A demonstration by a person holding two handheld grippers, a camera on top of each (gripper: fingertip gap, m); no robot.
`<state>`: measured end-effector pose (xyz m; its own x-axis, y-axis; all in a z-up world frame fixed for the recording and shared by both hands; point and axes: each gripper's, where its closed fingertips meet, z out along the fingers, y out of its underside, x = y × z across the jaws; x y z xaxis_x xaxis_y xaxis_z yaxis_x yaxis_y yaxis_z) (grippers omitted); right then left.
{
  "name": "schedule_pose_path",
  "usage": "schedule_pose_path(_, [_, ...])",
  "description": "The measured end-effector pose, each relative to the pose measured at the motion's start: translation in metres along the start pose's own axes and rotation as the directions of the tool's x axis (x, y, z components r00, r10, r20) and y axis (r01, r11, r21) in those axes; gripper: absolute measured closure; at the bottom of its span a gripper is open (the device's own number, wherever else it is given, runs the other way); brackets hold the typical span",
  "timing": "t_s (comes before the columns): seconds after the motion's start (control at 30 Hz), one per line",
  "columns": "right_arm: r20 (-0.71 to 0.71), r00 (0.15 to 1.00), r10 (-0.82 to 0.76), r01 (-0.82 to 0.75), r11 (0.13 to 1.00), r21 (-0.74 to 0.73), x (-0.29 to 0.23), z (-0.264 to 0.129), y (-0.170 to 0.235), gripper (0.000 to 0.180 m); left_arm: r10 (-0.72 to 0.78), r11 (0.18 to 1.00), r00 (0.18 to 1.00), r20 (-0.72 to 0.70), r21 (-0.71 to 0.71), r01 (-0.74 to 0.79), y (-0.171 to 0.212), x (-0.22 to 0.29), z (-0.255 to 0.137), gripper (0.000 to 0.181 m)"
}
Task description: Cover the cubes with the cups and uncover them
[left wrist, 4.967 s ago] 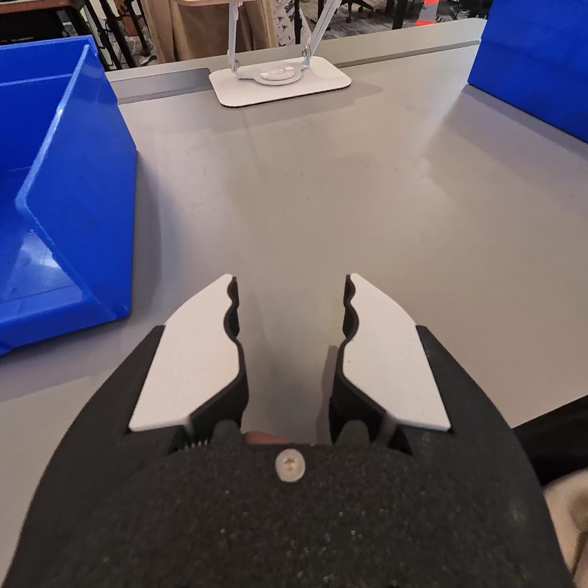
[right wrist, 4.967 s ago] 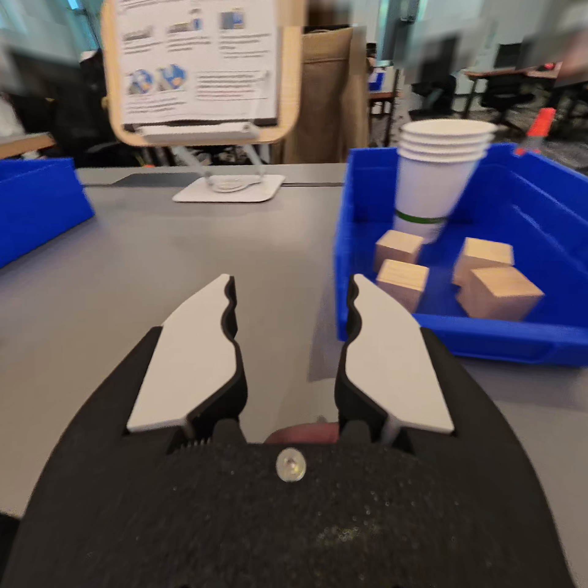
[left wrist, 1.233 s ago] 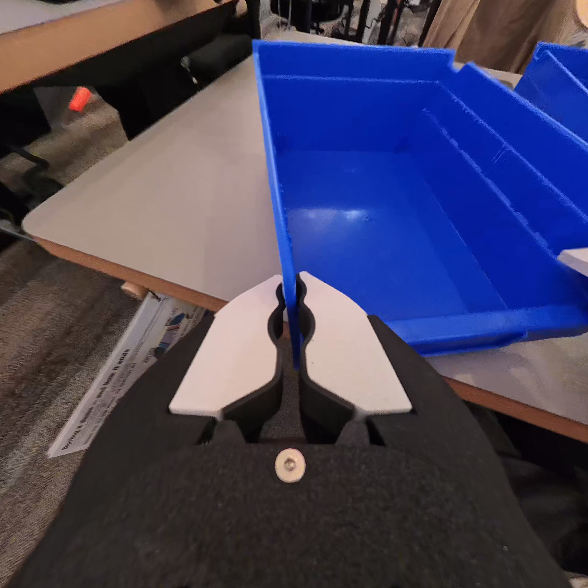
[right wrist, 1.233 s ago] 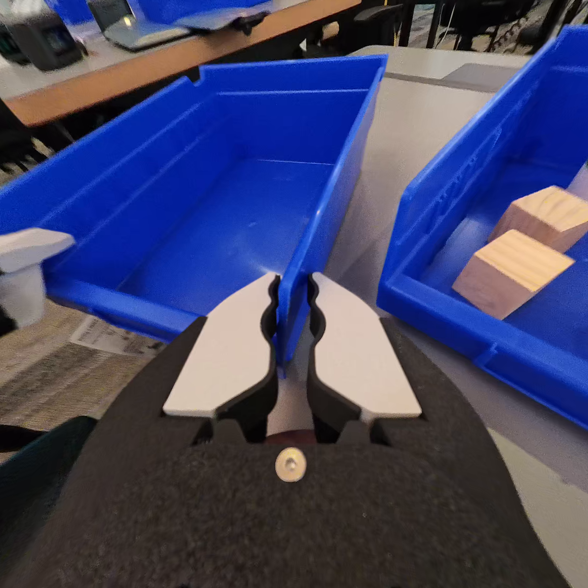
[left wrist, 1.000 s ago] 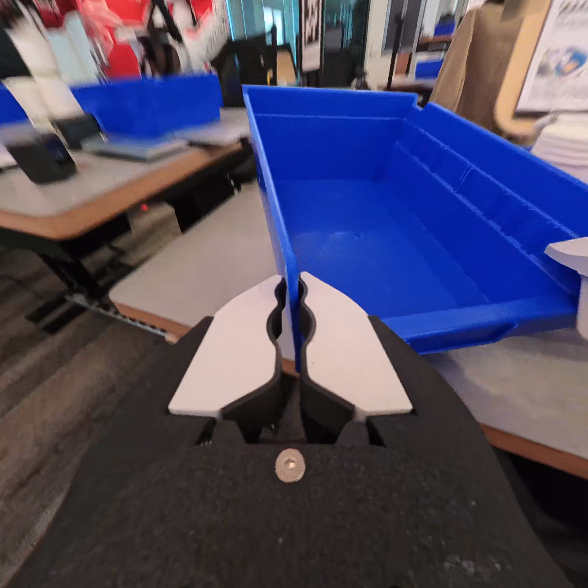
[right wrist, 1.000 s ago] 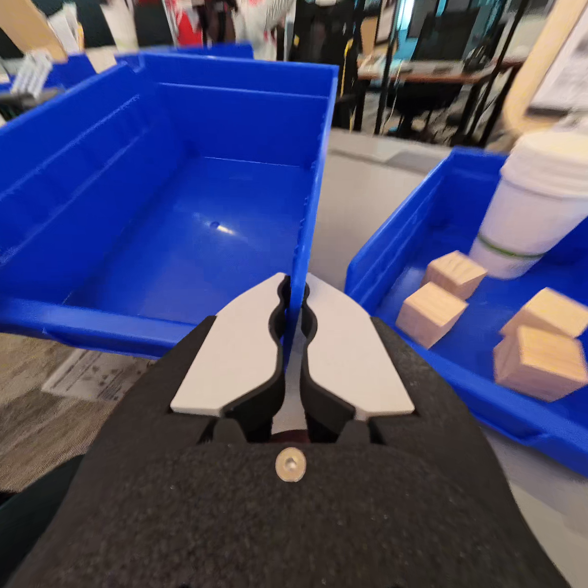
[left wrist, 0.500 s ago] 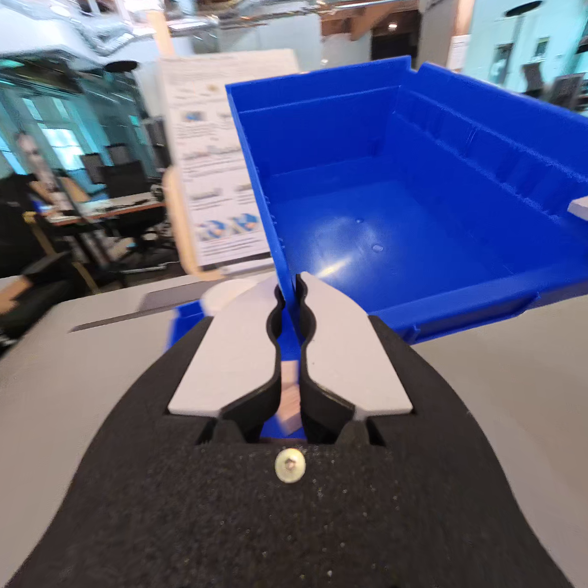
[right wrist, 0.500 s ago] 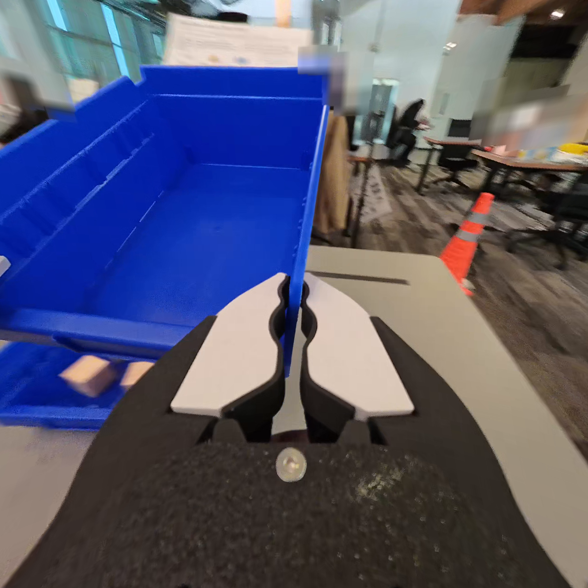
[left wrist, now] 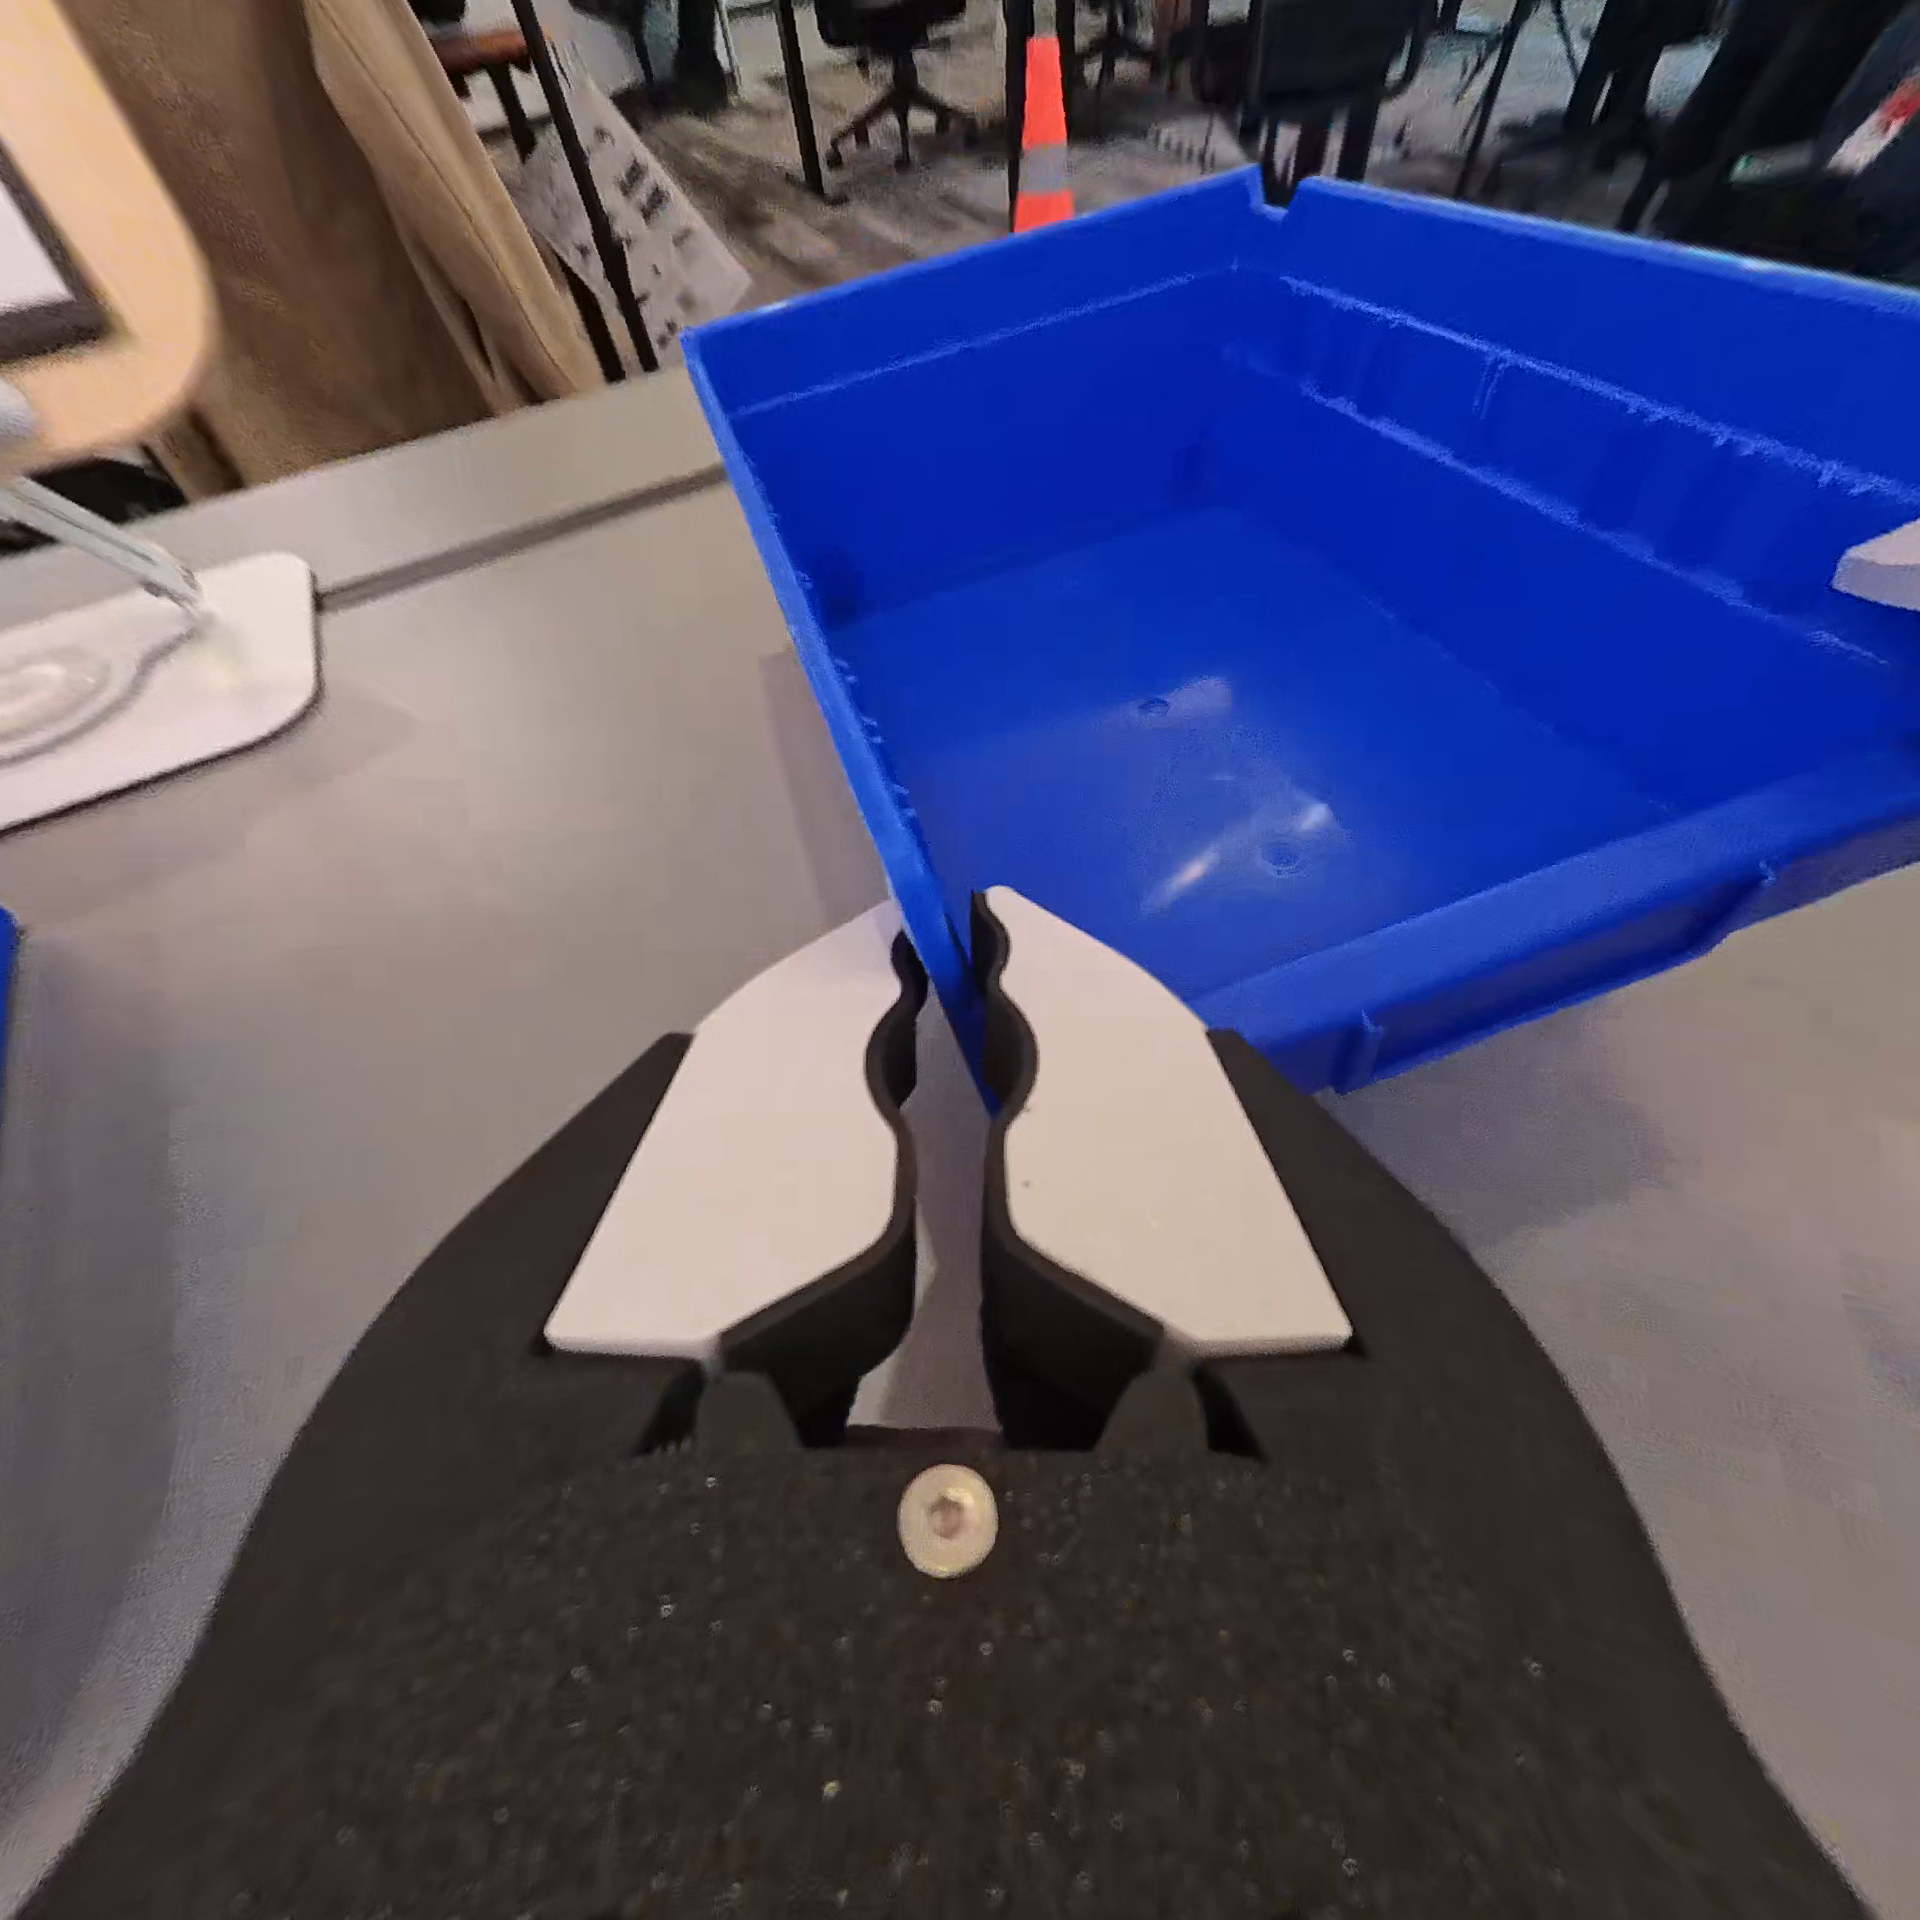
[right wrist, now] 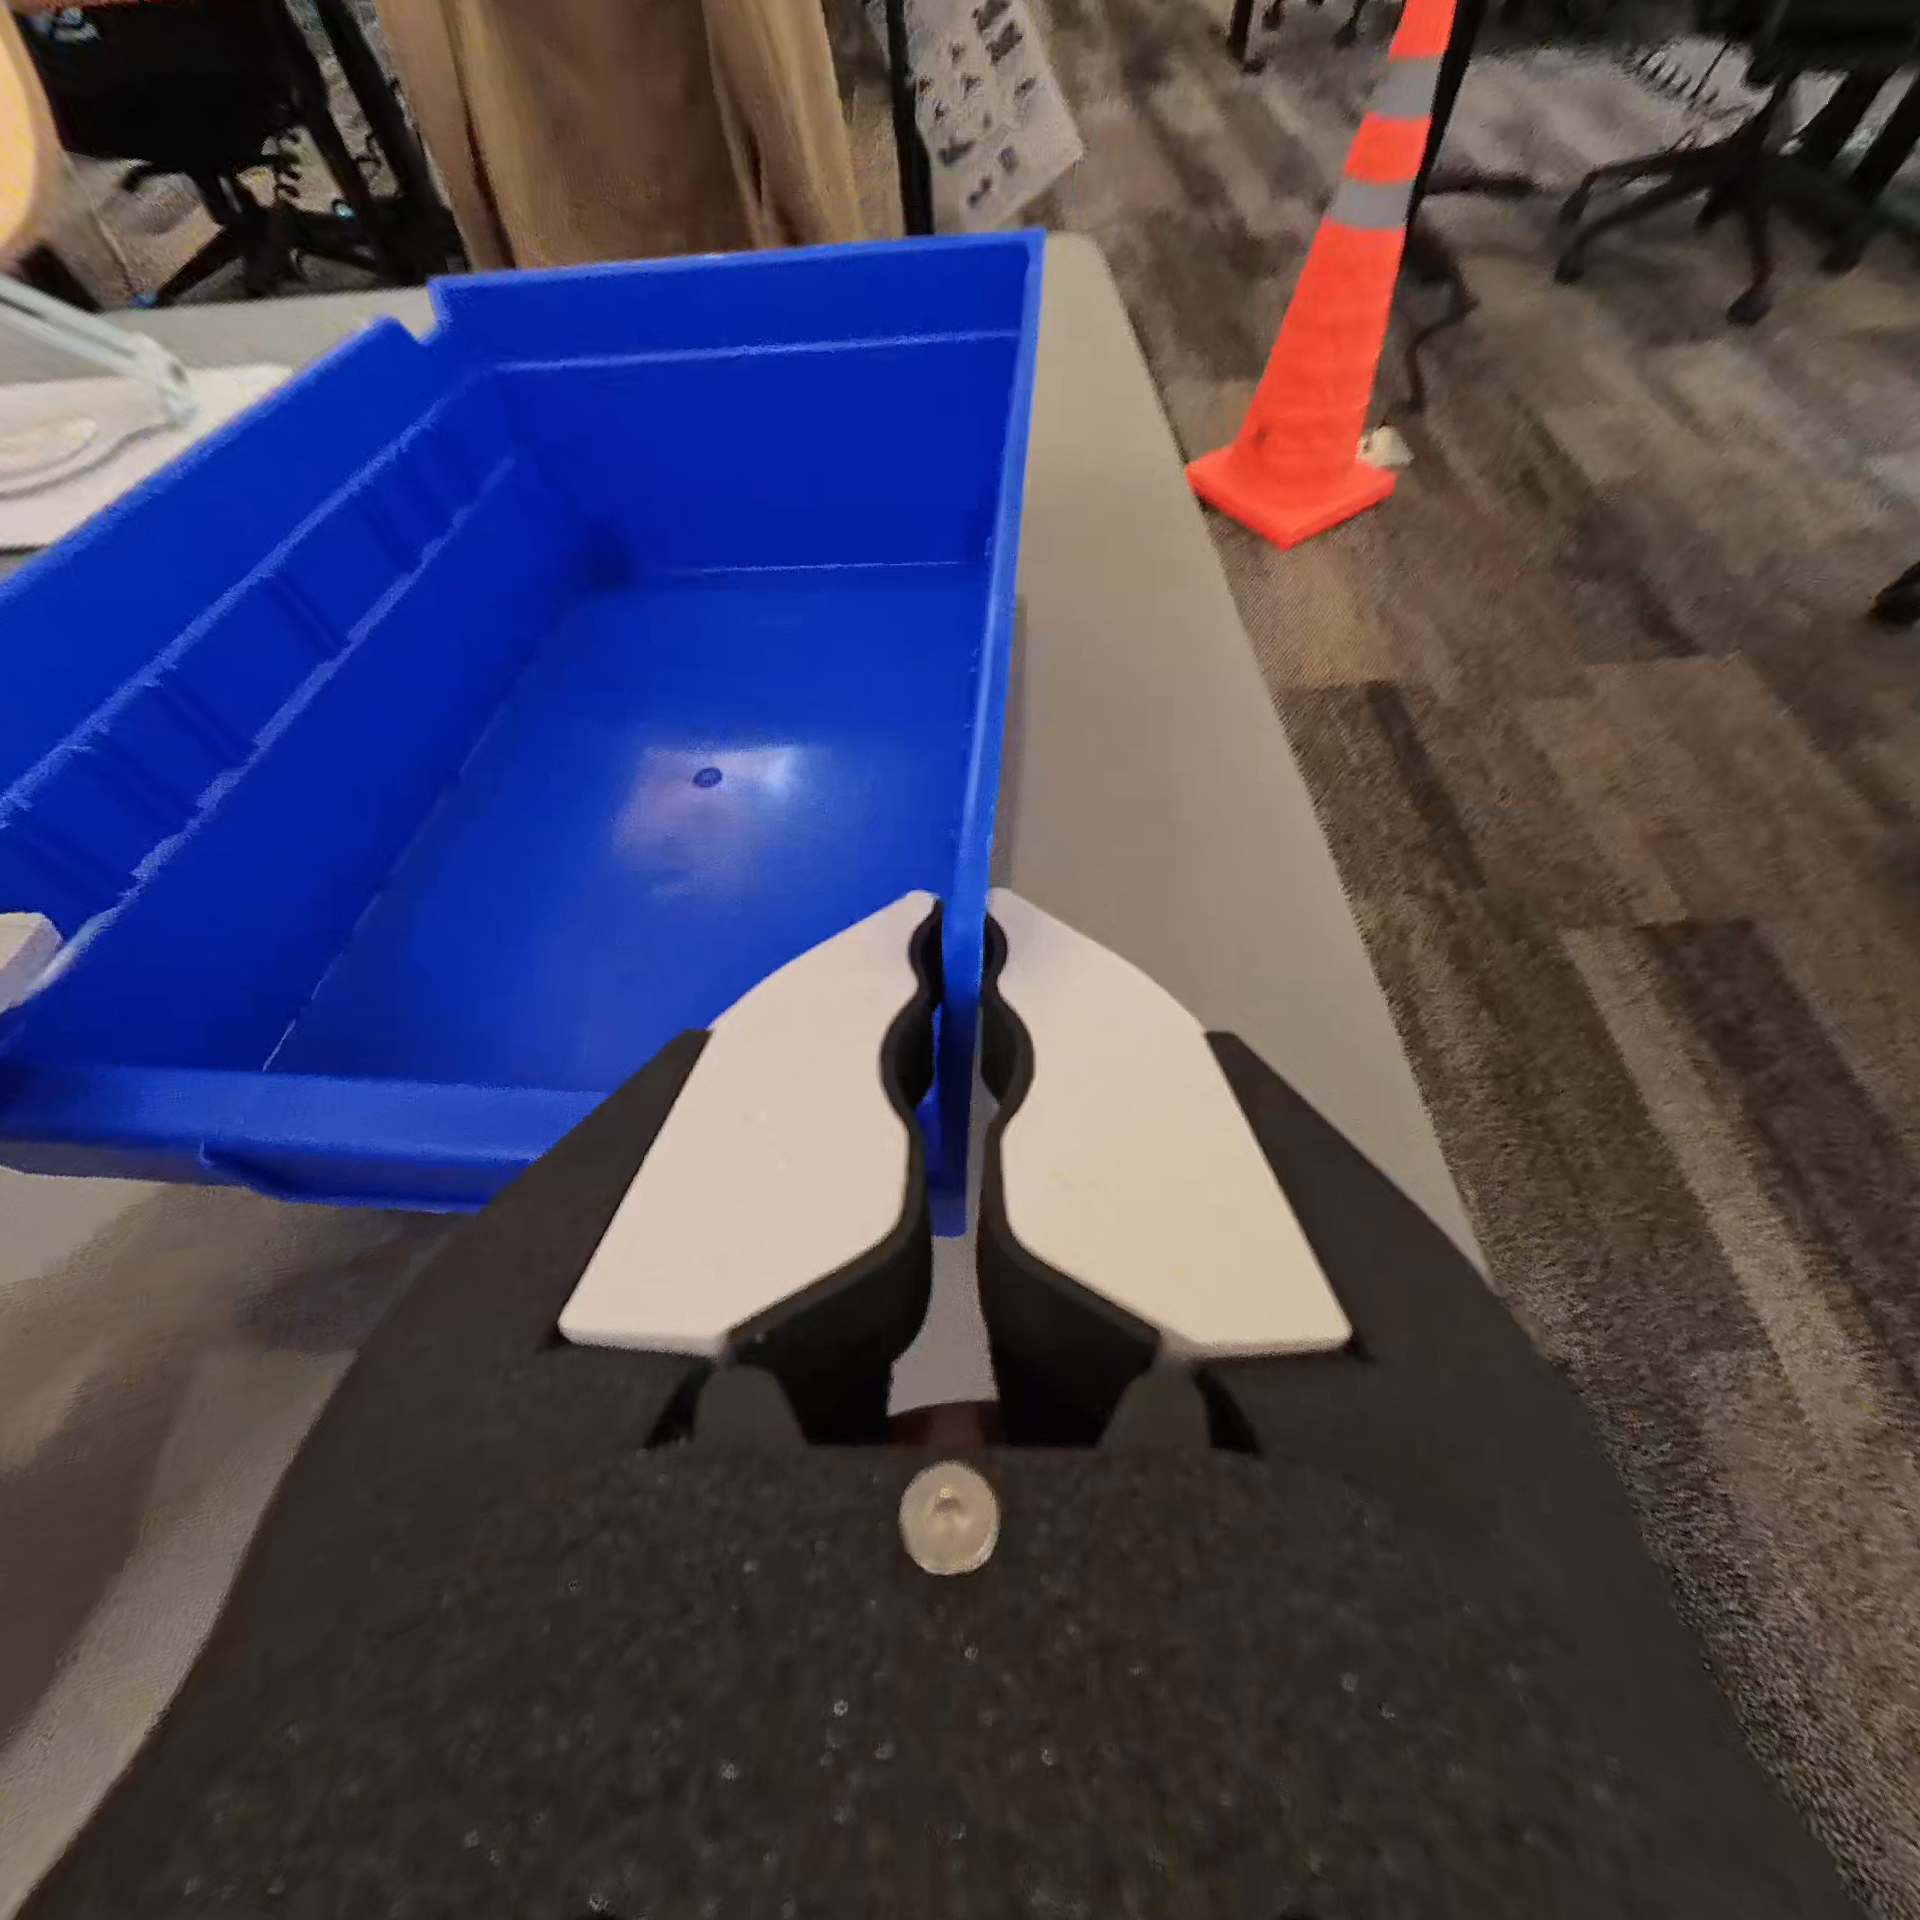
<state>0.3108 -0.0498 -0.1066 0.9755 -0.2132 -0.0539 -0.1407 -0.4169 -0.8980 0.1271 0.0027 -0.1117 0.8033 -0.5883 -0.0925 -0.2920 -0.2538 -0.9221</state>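
An empty blue bin is held by both grippers at the right end of the grey table. My left gripper is shut on the bin's left side wall near the front corner. My right gripper is shut on the bin's right side wall near the front corner. Each gripper's fingertip shows at the edge of the other's view. I cannot tell whether the bin touches the table. No cubes or cups are in view.
A white stand base sits at the back left of the table, and a sliver of another blue bin shows at the far left. The table's right edge runs just beside the held bin. An orange cone stands on the floor beyond.
Both grippers were open and empty, then shut on the empty bin's side walls. They lifted it from the table's left end, carried it over the bin of cubes, and lowered it at the right end.
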Motion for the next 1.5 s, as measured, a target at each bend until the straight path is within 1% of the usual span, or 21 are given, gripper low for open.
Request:
schedule_pose_path(0.13, [0.036, 0.999, 0.014, -0.015, 1.0, 0.012, 0.009, 0.018, 0.019, 0.176, 0.027, 0.999, 1.0, 0.0, -0.018, -0.027, 0.021, 0.01, 0.009, 0.171])
schedule_pose_path(0.2, [0.075, 0.997, 0.018, -0.021, 0.999, 0.036, 0.008, 0.023, 0.017, 0.176, 0.043, 0.999, 0.999, 0.007, -0.009, -0.043, 0.021, 0.011, 0.006, 0.169])
schedule_pose_path(0.33, [0.061, 0.998, 0.009, -0.01, 1.0, 0.022, 0.01, 0.026, 0.016, 0.176, -0.026, 0.999, 0.999, -0.047, -0.031, 0.024, 0.02, 0.014, 0.007, 0.167])
schedule_pose_path(0.57, [0.055, 0.998, 0.015, -0.016, 0.999, 0.028, 0.017, 0.029, 0.013, 0.176, -0.011, 0.999, 0.997, -0.075, -0.038, 0.008, 0.017, 0.021, 0.012, 0.163])
schedule_pose_path(0.6, [0.045, 0.999, 0.015, -0.017, 0.999, 0.036, 0.019, 0.028, 0.011, 0.17, -0.012, 0.999, 0.996, -0.092, -0.049, 0.008, 0.018, 0.022, 0.011, 0.16])
schedule_pose_path(0.63, [0.011, 1.0, 0.012, -0.013, 0.998, 0.054, 0.023, 0.024, 0.008, 0.153, -0.018, 0.998, 0.995, -0.096, -0.055, 0.012, 0.017, 0.02, 0.005, 0.152])
schedule_pose_path(0.67, [-0.016, 1.0, -0.002, 0.003, 0.997, 0.075, 0.026, 0.016, 0.003, 0.148, -0.021, 0.999, 0.994, -0.11, -0.048, 0.016, 0.013, 0.015, -0.006, 0.141])
schedule_pose_path(0.77, [-0.134, 0.99, -0.042, 0.067, 0.98, 0.186, 0.021, -0.032, -0.023, 0.142, -0.009, 0.999, 0.984, -0.179, 0.035, 0.015, -0.003, -0.018, -0.072, 0.14])
schedule_pose_path(0.83, [-0.069, 0.997, -0.044, 0.061, 0.958, 0.282, -0.026, -0.066, -0.044, 0.137, 0.03, 0.998, 0.988, -0.15, 0.061, -0.021, -0.002, -0.065, -0.12, 0.139])
schedule_pose_path(0.93, [0.165, 0.982, -0.093, 0.028, 0.933, 0.359, -0.151, -0.095, -0.047, 0.137, 0.065, 0.993, 0.993, 0.096, 0.089, -0.074, 0.008, -0.18, -0.18, 0.139])
schedule_pose_path(1.0, [0.374, 0.925, -0.062, -0.054, 0.955, 0.29, -0.248, -0.096, -0.02, 0.142, 0.061, 0.995, 0.953, 0.297, 0.053, -0.08, 0.031, -0.262, -0.211, 0.134])
schedule_pose_path(1.03, [0.456, 0.889, -0.045, -0.075, 0.967, 0.243, -0.293, -0.092, -0.003, 0.142, 0.028, 0.998, 0.935, 0.353, 0.04, -0.045, 0.046, -0.296, -0.221, 0.134])
schedule_pose_path(1.07, [0.483, 0.874, -0.049, -0.057, 0.978, 0.202, -0.328, -0.084, 0.011, 0.142, -0.018, 1.0, 0.924, 0.381, 0.022, 0.011, 0.062, -0.322, -0.227, 0.132])
schedule_pose_path(1.13, [0.452, 0.884, -0.116, 0.046, 0.985, 0.164, -0.377, -0.063, 0.027, 0.14, -0.113, 0.992, 0.921, 0.372, -0.002, 0.123, 0.087, -0.353, -0.224, 0.126])
schedule_pose_path(1.23, [0.335, 0.921, -0.198, 0.144, 0.973, 0.179, -0.412, -0.02, 0.027, 0.138, -0.176, 0.978, 0.928, 0.33, -0.045, 0.202, 0.111, -0.369, -0.201, 0.12])
schedule_pose_path(1.3, [0.336, 0.93, -0.15, 0.122, 0.987, 0.104, -0.426, 0.006, 0.035, 0.134, -0.179, 0.973, 0.937, 0.298, -0.089, 0.215, 0.123, -0.368, -0.182, 0.118])
schedule_pose_path(1.33, [0.368, 0.922, -0.12, 0.096, 0.992, 0.082, -0.435, 0.013, 0.037, 0.139, -0.18, 0.969, 0.936, 0.303, -0.108, 0.222, 0.127, -0.37, -0.175, 0.119])
schedule_pose_path(1.37, [0.392, 0.915, -0.099, 0.084, 0.995, 0.056, -0.442, 0.019, 0.041, 0.148, -0.183, 0.967, 0.936, 0.301, -0.114, 0.226, 0.129, -0.371, -0.169, 0.123])
schedule_pose_path(1.4, [0.376, 0.922, -0.088, 0.076, 0.996, 0.047, -0.442, 0.023, 0.041, 0.151, -0.204, 0.963, 0.945, 0.255, -0.121, 0.241, 0.128, -0.365, -0.163, 0.139])
schedule_pose_path(1.47, [0.307, 0.95, -0.049, 0.039, 0.998, 0.04, -0.432, 0.027, 0.036, 0.169, -0.237, 0.948, 0.927, 0.289, -0.138, 0.286, 0.128, -0.371, -0.166, 0.169])
schedule_pose_path(1.5, [0.305, 0.952, -0.034, 0.023, 0.999, 0.042, -0.431, 0.026, 0.034, 0.175, -0.225, 0.952, 0.93, 0.291, -0.138, 0.273, 0.127, -0.375, -0.168, 0.176])
